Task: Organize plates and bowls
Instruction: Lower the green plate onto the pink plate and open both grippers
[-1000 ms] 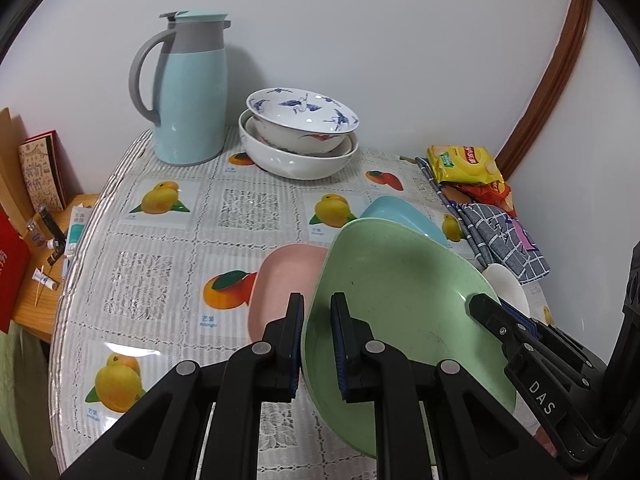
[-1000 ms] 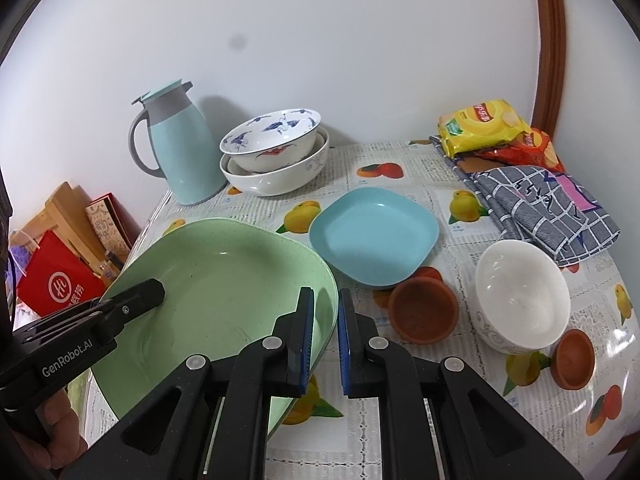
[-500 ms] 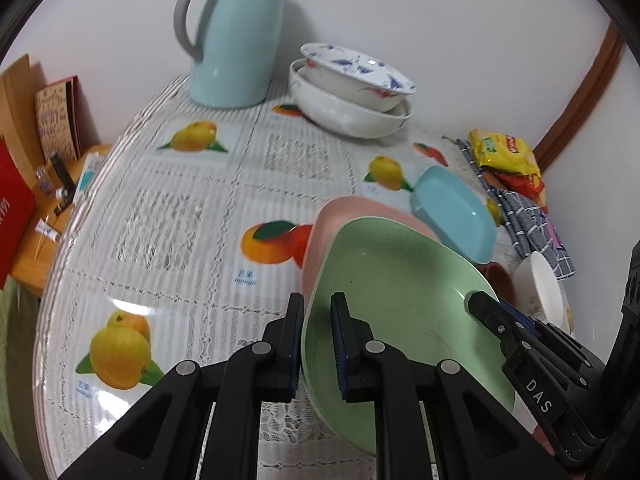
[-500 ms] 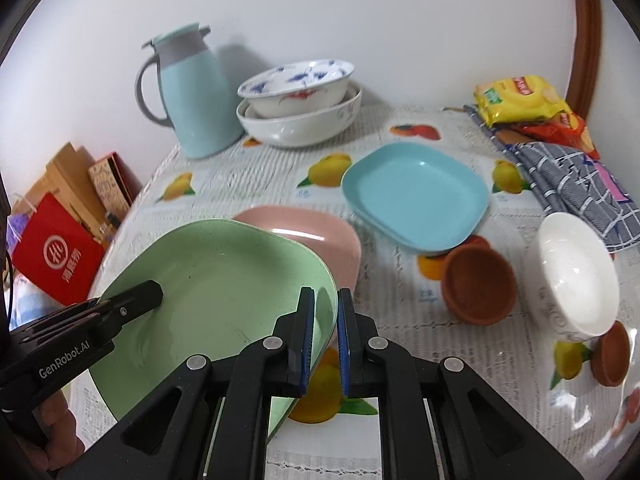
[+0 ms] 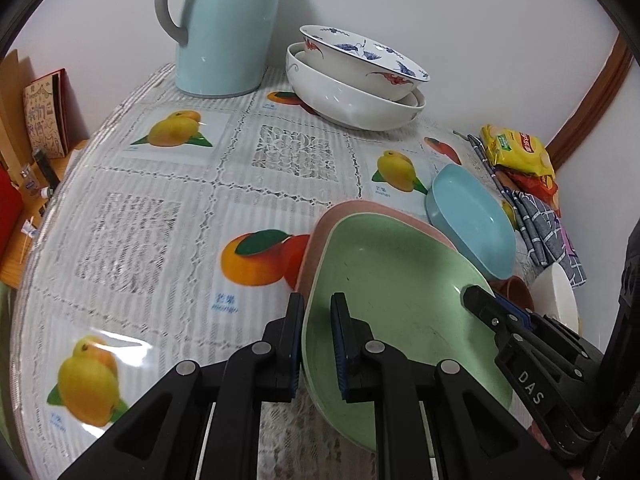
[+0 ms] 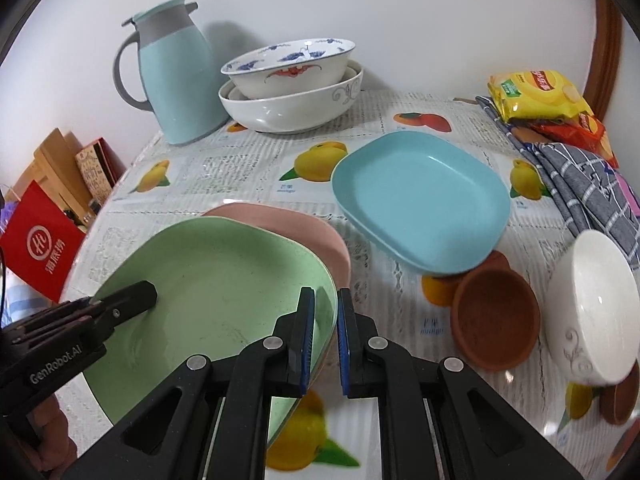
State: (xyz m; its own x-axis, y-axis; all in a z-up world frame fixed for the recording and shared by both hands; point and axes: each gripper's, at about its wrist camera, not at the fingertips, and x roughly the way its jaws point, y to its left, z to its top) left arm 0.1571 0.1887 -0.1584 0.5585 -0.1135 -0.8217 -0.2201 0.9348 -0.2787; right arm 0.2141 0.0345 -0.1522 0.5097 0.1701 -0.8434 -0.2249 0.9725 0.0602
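The surface is covered with a fruit-print cloth. Near its front edge the green plate is held over the pink plate, gripped at opposite rims by the left tongs and right tongs. It is judged light, stiff, slippery; rims are best pinched.

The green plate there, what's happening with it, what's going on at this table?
A person is holding the green plate with two handheld tools, the left tool clamped on one rim and the right tool on the opposite rim. The plate sits over the pink plate as if being stacked on it. A blue plate, brown bowl and white bowl wait on the tablecloth nearby.
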